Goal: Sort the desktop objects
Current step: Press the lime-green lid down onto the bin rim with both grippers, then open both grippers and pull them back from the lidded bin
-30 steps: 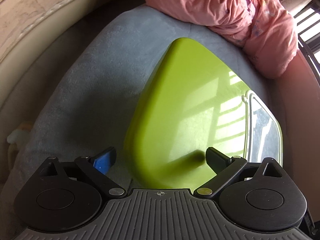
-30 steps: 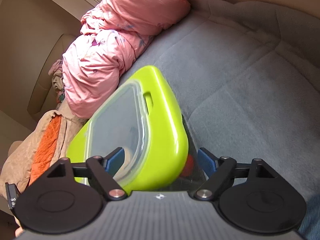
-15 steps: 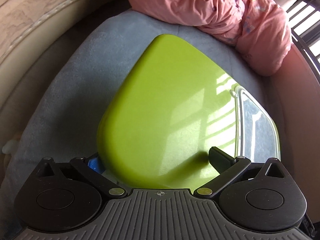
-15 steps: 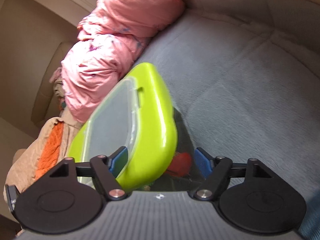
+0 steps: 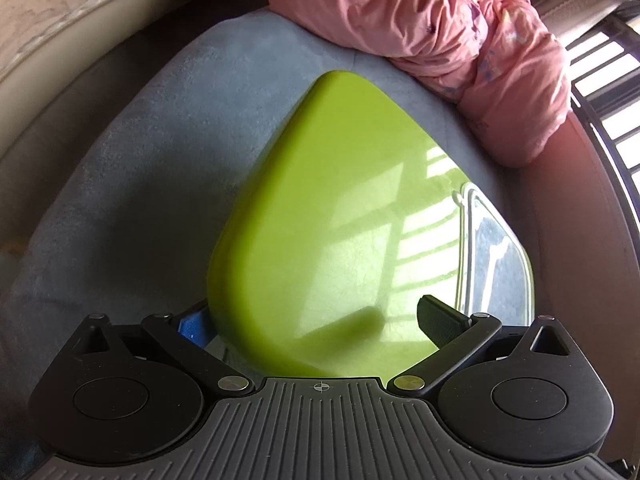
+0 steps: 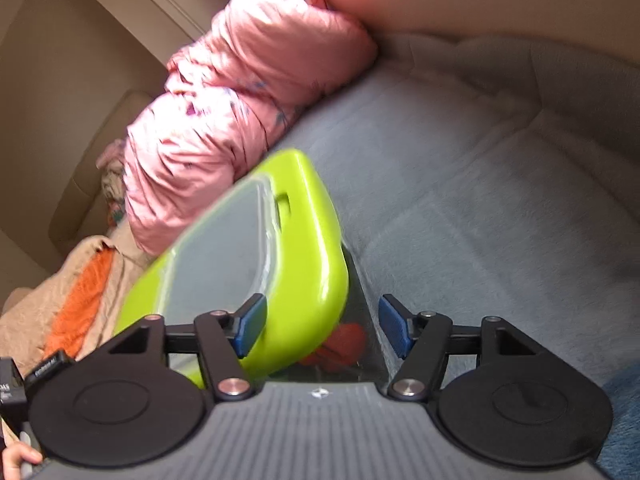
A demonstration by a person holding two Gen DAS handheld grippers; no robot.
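Green lid (image 5: 340, 220) tilted, hides box contents | left claw (image 5: 316, 320) apart | right claw (image 6: 322, 328) apart

Daylight enters from upper right in left wrist view, via barred window (image 5: 612, 92); its barred pattern reflects as glare on green lid (image 5: 352, 216). Finger casts dark shadow on lid. Right wrist view: motion blur on lid (image 6: 256, 272) & pink bedding (image 6: 224, 120). Strong fisheye bending at edges, corners vignetted, both views.
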